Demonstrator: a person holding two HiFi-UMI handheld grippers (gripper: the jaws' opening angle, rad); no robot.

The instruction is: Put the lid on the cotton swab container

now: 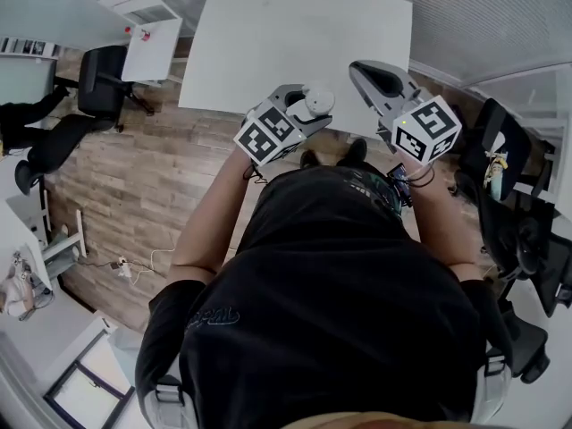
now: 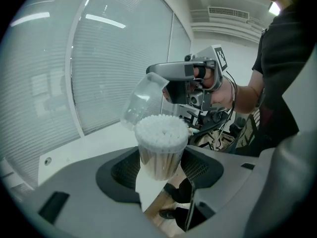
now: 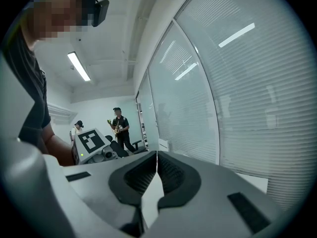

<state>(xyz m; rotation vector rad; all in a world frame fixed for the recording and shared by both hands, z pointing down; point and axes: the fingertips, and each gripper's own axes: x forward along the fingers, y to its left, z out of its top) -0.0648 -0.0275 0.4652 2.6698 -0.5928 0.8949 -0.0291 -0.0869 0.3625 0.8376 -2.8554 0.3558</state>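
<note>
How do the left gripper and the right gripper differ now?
The left gripper holds its jaws wide on the open cotton swab container; the right gripper has its jaws pressed together. The left gripper carries the full container, the right gripper the clear lid at its tip. Both are held in the air.

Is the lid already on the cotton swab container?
No, the left gripper view shows the container open with its swabs bare, and the clear lid tilted in the air beside it.
</note>
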